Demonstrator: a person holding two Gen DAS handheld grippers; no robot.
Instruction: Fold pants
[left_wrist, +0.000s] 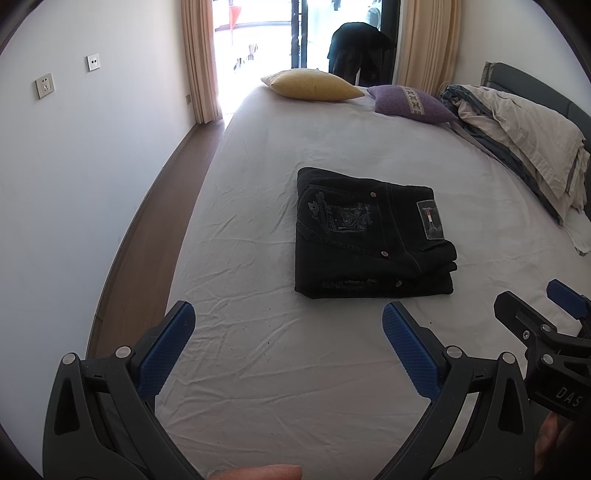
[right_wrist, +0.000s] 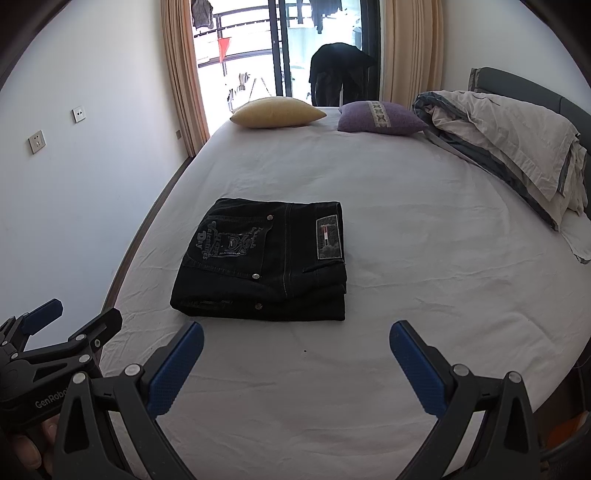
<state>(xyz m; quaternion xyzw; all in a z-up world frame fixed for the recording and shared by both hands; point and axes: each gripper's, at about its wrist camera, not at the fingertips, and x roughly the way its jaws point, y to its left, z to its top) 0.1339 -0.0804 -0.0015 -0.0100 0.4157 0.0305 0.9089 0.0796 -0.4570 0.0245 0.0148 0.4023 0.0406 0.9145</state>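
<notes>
Black jeans (left_wrist: 369, 232) lie folded into a compact rectangle on the white bed sheet (left_wrist: 258, 369), back pocket embroidery and waist label facing up. They also show in the right wrist view (right_wrist: 266, 262). My left gripper (left_wrist: 288, 328) is open and empty, hovering above the sheet short of the jeans' near edge. My right gripper (right_wrist: 295, 347) is open and empty, just short of the jeans. The right gripper also shows at the right edge of the left wrist view (left_wrist: 535, 306); the left gripper shows at the left edge of the right wrist view (right_wrist: 70, 325).
A yellow pillow (left_wrist: 314, 85) and a purple pillow (left_wrist: 410, 103) lie at the far end of the bed. A bundled duvet (left_wrist: 524, 136) lies along the right side by the headboard. A white wall (left_wrist: 74, 184) and floor strip run along the left. A balcony door stands beyond.
</notes>
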